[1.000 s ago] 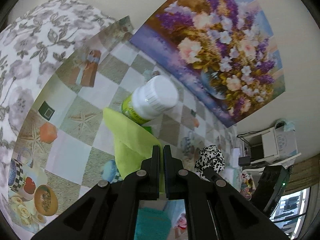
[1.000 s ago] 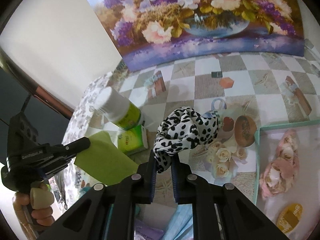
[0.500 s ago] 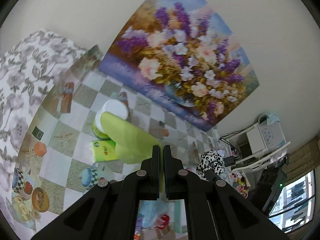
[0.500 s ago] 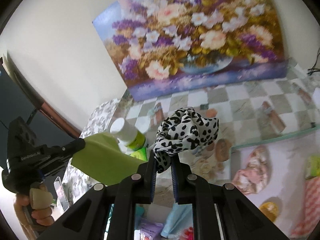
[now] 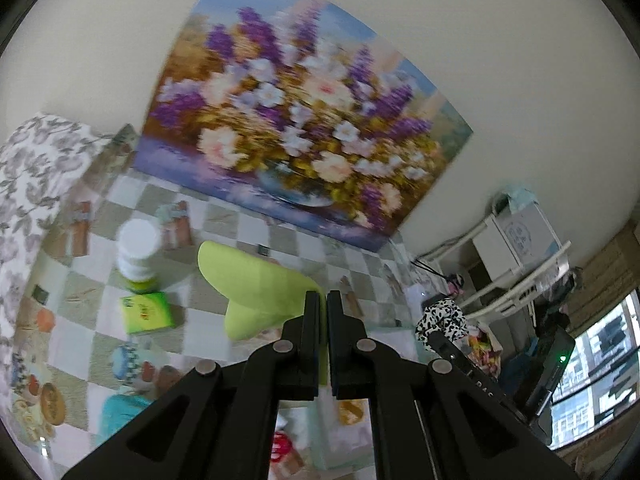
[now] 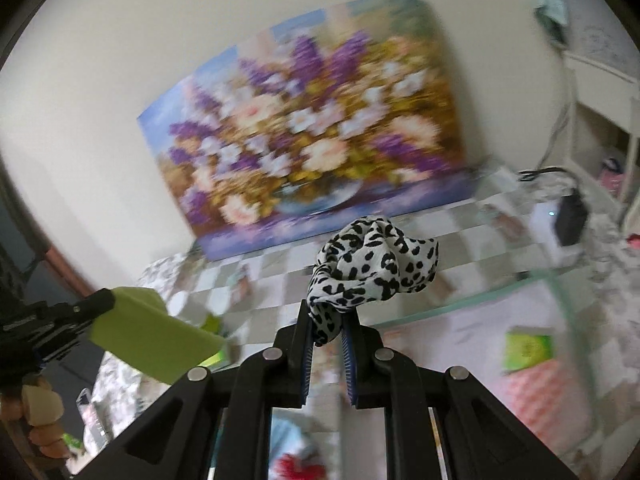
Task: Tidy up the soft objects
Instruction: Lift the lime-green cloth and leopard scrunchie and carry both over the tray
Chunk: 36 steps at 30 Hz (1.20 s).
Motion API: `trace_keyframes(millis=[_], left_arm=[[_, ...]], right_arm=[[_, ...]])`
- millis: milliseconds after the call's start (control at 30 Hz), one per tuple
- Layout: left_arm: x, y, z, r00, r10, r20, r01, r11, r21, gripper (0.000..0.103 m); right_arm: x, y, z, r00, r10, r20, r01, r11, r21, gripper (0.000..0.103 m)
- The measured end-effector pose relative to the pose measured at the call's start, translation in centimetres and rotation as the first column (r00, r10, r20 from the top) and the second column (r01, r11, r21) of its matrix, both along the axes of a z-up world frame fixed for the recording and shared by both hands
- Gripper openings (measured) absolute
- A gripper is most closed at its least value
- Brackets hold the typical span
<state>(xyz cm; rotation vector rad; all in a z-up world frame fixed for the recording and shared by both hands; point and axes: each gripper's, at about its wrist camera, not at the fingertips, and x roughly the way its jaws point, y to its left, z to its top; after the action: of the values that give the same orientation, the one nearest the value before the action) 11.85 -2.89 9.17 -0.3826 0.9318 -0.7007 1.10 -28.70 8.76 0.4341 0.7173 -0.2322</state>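
Left tongs (image 5: 323,300) clamped together on a lime-green cloth (image 5: 260,288) — thin fabric pinched between the two black fingers, the rest of it fanning out forward and left, lifted clear above the counter (image 5: 208,344). From the right wrist view the same green cloth (image 6: 156,336) sticks out stiffly from the left tongs (image 6: 105,301) at far left, with the person's hand (image 6: 38,420) gripping the handle below.

Right tongs (image 6: 326,320) clamped on a black-and-white spotted scarf (image 6: 376,268) — one bunched end is squeezed between the blue-padded fingers, the rest bulges up and right above the tips, held in the air. In the left wrist view the spotted scarf (image 5: 442,318) shows at the right, on the tip of the right tongs, well apart from the green cloth.

On the counter's checkered patterned covering: a white-capped bottle (image 5: 138,256) with a green label stands upright at left, a small green box (image 5: 148,312) lies just in front of it. A large floral painting (image 5: 296,136) leans against the wall at the counter's back edge. Right wrist view is motion-blurred; a pale tray (image 6: 560,292) with a green packet (image 6: 528,350) in it is visible lower right, contents otherwise too smeared to name.
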Motion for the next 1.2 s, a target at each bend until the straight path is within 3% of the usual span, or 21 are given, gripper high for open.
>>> trace_keyframes(millis=[233,533,833,1200], left_arm=[[-1.7,-5.8,0.0,0.996,-0.090,0.008,0.090,0.996,0.023,0.003],[-3.5,-12.0,-1.6,0.984,-0.180,-0.016,0.181,0.980,0.085,0.003],[-3.8,-15.0,-5.0,0.974,-0.211,-0.084,0.220,0.969,0.115,0.003],[-3.9,-17.0,-10.1,0.957,-0.208,-0.201,0.241,0.957,0.158,0.003]], right_arm=[[-2.5,-4.1,-0.3,0.994,-0.106,-0.020,0.105,0.994,-0.033,0.014],[-4.4,-8.4,-3.4,0.978,-0.189,-0.088,0.191,0.981,0.018,0.014],[-3.4,-9.6,-9.3,0.955,-0.166,-0.245,0.190,0.979,0.078,0.014],[-2.4,-8.6,-13.2,0.926,-0.095,-0.365,0.140,0.985,0.098,0.015]])
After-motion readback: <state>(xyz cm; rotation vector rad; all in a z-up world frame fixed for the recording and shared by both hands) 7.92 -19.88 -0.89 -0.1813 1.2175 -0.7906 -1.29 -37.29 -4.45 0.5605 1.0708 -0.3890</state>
